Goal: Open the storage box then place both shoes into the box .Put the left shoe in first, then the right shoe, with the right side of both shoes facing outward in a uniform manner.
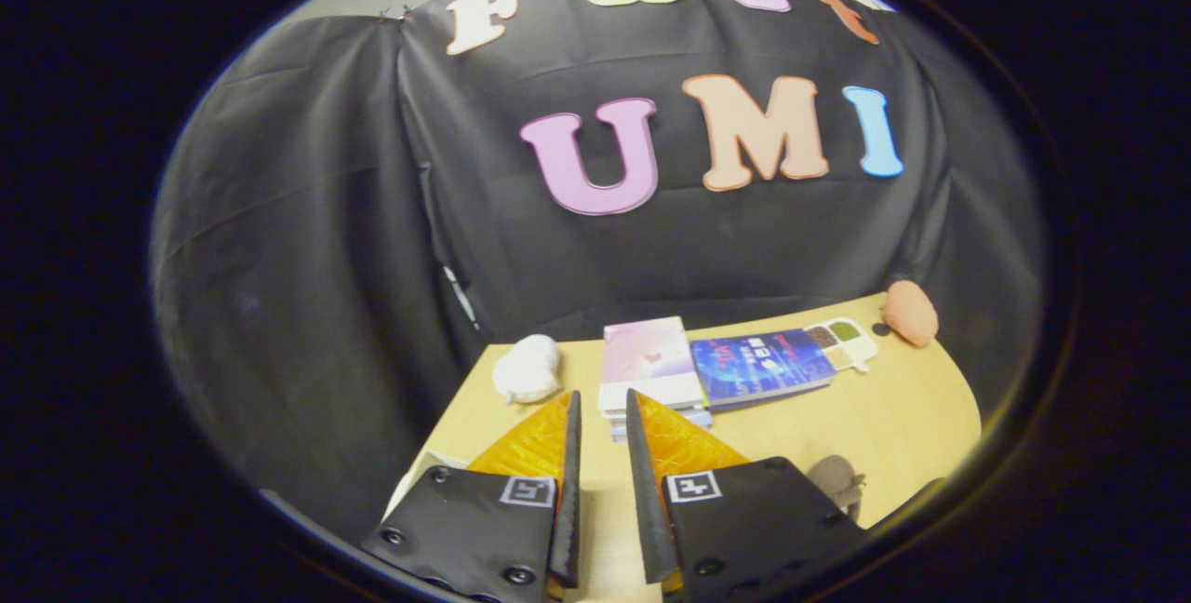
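Note:
My gripper [602,403] hangs above the near edge of a light wooden table [893,426]. Its fingers stand almost together, with only a slim strip of tabletop between them and nothing held. Just beyond the fingertips lies a small stack of books with a pink cover [649,366] on top. A white corner of some flat thing [421,475] pokes out beside the left finger at the table's near left edge; I cannot tell what it is.
A blue book [761,366] lies to the right of the pink stack, with a small tray of colour swatches [842,341] behind it. A white soft lump [528,368] sits at the far left, an orange one [910,312] at the far right, and a small grey object [835,477] by the right finger.

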A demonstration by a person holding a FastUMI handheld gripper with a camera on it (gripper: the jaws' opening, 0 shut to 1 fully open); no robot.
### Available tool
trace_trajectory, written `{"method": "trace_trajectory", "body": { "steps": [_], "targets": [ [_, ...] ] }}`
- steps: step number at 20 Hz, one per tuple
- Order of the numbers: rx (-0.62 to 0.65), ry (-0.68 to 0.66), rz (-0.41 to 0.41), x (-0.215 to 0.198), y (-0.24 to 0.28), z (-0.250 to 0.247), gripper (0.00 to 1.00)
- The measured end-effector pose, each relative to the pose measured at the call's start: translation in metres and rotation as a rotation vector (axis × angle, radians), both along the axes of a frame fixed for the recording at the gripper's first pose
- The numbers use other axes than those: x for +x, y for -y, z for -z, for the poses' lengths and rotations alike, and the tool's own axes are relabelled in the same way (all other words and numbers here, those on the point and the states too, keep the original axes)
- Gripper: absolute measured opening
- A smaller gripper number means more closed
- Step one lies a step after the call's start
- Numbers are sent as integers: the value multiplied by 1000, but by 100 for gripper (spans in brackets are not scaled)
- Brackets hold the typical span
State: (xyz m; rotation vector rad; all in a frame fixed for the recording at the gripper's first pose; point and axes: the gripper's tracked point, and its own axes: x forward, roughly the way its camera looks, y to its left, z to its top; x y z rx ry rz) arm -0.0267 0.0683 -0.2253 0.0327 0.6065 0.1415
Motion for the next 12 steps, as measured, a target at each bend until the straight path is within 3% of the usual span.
{"method": "trace_trajectory", "body": {
  "steps": [7,12],
  "targets": [
    [-88,-71,151,-20,104,61,30],
    [-105,-158,205,-50,139,108,30]
  ]
}}
